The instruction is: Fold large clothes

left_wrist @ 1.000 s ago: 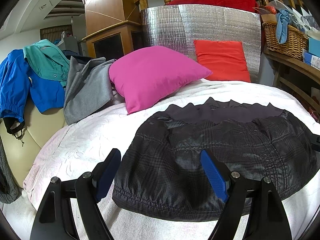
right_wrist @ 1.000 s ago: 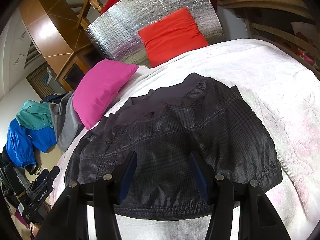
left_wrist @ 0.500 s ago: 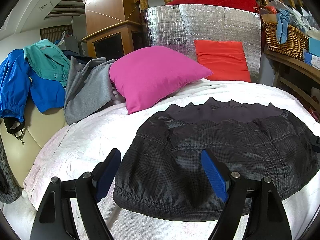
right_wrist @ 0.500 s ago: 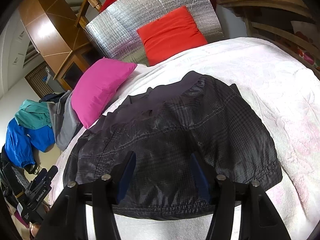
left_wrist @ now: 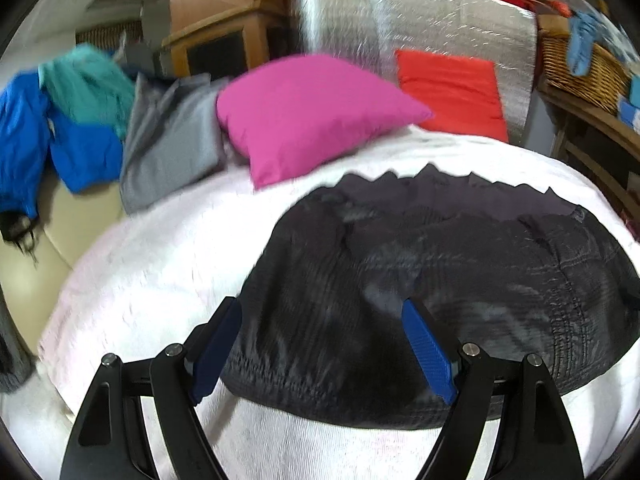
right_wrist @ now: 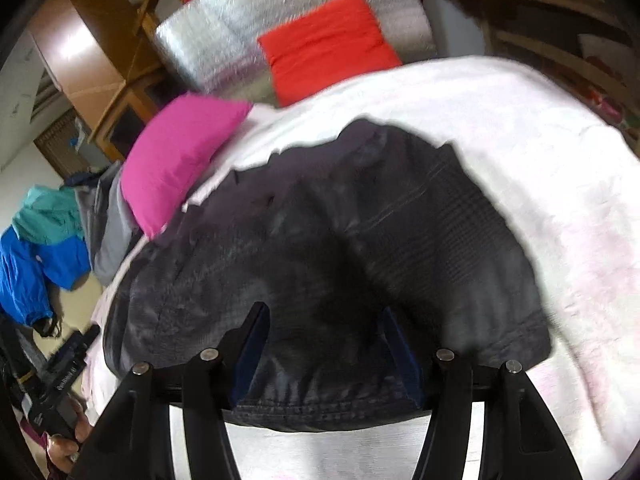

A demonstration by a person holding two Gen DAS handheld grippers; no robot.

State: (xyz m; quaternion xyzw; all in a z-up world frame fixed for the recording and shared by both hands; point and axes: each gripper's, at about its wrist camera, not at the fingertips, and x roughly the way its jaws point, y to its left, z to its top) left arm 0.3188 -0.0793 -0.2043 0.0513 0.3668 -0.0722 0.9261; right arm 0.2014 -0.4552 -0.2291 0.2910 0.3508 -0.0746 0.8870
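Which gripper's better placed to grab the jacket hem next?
Probably right. The right gripper is opening astride the near hem of the jacket. The left gripper is open at the jacket's left corner, one finger over bedspread.

Before you lies the dark jacket (left_wrist: pixel 440 280), a thin synthetic cloth with a faint sheen, a fine check weave and a gathered, stitched near hem. It rests on a white bedspread (left_wrist: pixel 160 264) of soft, matt, nubbly cloth. Far off, the pink pillow (left_wrist: pixel 312 112) and red cushion (left_wrist: pixel 452 92) are smooth matt fabric against a quilted silver foil panel (left_wrist: pixel 420 20), shiny and crinkled. Far right you have a rough woven wicker basket (left_wrist: pixel 580 68); far left, polished wood cabinet (left_wrist: pixel 216 4).
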